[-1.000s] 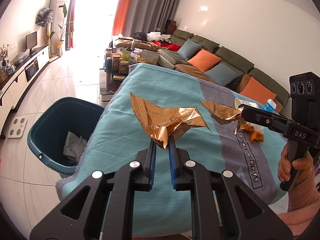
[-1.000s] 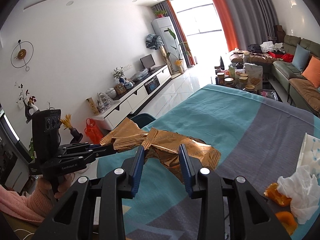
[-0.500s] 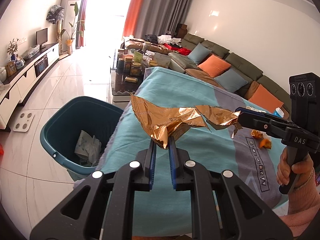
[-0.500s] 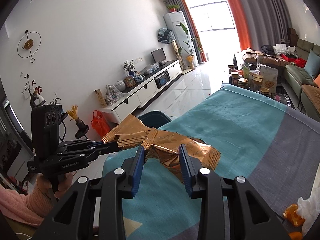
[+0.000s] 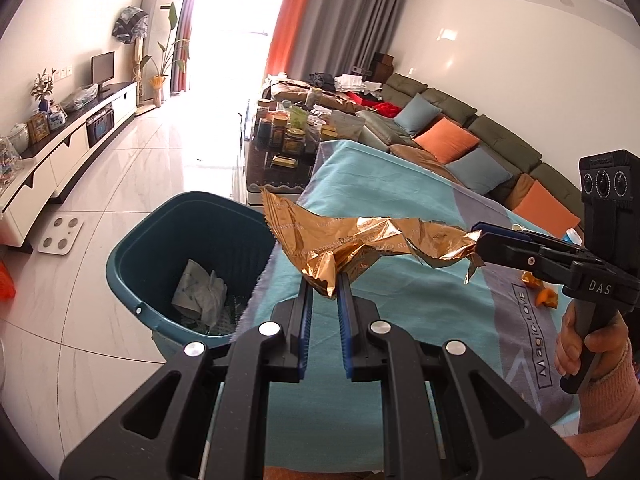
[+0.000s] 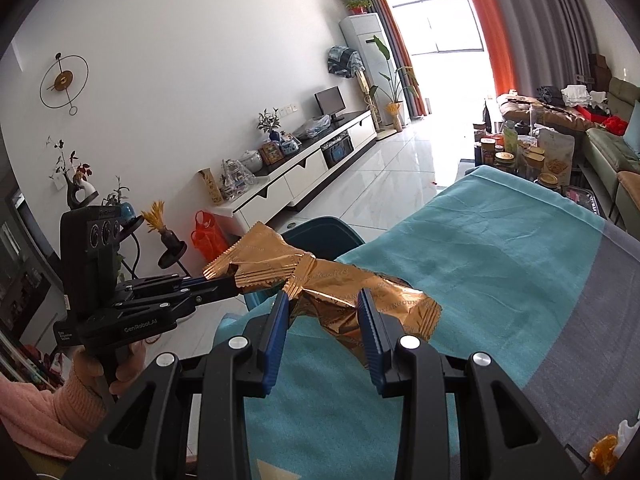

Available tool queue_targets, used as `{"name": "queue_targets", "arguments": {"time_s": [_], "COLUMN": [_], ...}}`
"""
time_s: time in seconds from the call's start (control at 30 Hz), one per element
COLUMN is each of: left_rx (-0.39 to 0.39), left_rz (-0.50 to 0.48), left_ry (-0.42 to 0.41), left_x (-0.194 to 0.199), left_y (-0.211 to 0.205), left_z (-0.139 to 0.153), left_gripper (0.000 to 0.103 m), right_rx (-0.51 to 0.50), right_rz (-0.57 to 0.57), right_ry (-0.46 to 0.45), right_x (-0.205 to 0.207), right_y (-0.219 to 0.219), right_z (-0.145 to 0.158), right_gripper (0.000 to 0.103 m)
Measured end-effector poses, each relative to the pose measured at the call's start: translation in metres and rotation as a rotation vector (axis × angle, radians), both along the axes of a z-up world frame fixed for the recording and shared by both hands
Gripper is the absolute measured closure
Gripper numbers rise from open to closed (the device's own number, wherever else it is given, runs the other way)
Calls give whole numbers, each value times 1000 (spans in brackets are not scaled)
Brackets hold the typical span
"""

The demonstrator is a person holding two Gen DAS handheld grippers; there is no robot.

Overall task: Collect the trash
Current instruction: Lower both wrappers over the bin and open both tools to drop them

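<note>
A crumpled gold foil wrapper (image 5: 320,244) is pinched in my left gripper (image 5: 323,292), held above the table's left edge. My right gripper (image 6: 323,312) is shut on a second gold wrapper (image 6: 360,300); in the left wrist view that gripper (image 5: 480,240) holds its wrapper (image 5: 440,240) level with mine. In the right wrist view the left gripper (image 6: 234,280) grips its wrapper (image 6: 260,256). The two wrappers overlap. A teal trash bin (image 5: 132,264) stands on the floor just left of the table, with crumpled paper (image 5: 200,292) inside; its rim also shows in the right wrist view (image 6: 320,228).
The table wears a teal and grey cloth (image 5: 400,200). Orange peel (image 5: 544,296) lies on it at the right, also seen with tissue in the right wrist view (image 6: 604,452). A low table with jars (image 5: 284,136), a sofa (image 5: 480,140) and a TV cabinet (image 5: 60,160) stand beyond.
Both grippers have carried their gold wrappers leftward toward the table edge. The bin now sits closer and more fully in the left wrist view.
</note>
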State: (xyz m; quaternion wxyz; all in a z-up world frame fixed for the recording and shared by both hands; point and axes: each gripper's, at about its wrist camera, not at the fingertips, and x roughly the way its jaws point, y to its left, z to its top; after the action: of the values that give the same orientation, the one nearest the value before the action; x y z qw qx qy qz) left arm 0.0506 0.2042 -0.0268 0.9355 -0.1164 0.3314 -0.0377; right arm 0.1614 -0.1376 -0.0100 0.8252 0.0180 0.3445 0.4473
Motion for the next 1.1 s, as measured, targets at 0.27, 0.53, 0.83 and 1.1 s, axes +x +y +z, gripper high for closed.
{"name": "queue_targets", "arguments": {"time_s": [0.27, 0.53, 0.83, 1.1], "left_rx": [-1, -1, 4, 17], "left_rz": [29, 59, 96, 141], "left_ry": [5, 7, 10, 21], "left_x": [0, 0, 1, 6], "left_y": [8, 14, 23, 38], "left_z": [-2, -3, -6, -11], "left_gripper": [90, 90, 90, 90], "right_rx": [-4, 7, -10, -42], "right_rz": [25, 45, 77, 107], "right_ry": [10, 42, 37, 24], "right_x": [6, 15, 19, 23], "right_y": [15, 24, 41, 63], "right_z": [-5, -9, -8, -9], "right_gripper": [70, 70, 70, 70]}}
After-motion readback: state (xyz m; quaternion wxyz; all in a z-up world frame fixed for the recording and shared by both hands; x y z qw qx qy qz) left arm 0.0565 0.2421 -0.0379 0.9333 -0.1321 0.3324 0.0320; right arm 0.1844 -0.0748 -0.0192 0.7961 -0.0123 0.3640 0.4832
